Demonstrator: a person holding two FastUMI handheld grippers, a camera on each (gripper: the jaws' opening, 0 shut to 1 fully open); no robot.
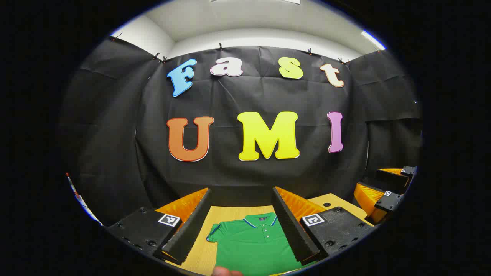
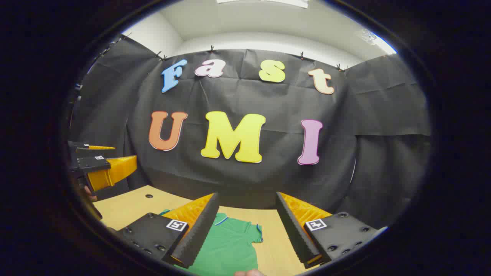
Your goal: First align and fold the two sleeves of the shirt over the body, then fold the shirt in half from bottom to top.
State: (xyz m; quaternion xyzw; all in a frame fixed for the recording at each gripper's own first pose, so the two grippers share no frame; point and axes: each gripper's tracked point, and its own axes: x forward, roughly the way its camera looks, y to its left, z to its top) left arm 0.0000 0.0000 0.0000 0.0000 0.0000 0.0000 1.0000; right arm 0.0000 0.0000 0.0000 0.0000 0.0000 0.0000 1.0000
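Left gripper view – green shirt (image 1: 251, 245) flat on table (image 1: 199, 255), both grippers agape.

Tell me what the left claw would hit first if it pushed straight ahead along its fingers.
Likely the black cloth wall. The left claw, open, points level over the green shirt on the table, so it should pass above both; depth is uncertain.

left gripper (image 1: 241, 226) fingers apart | green shirt (image 1: 253, 245) flat on table (image 1: 199, 257)
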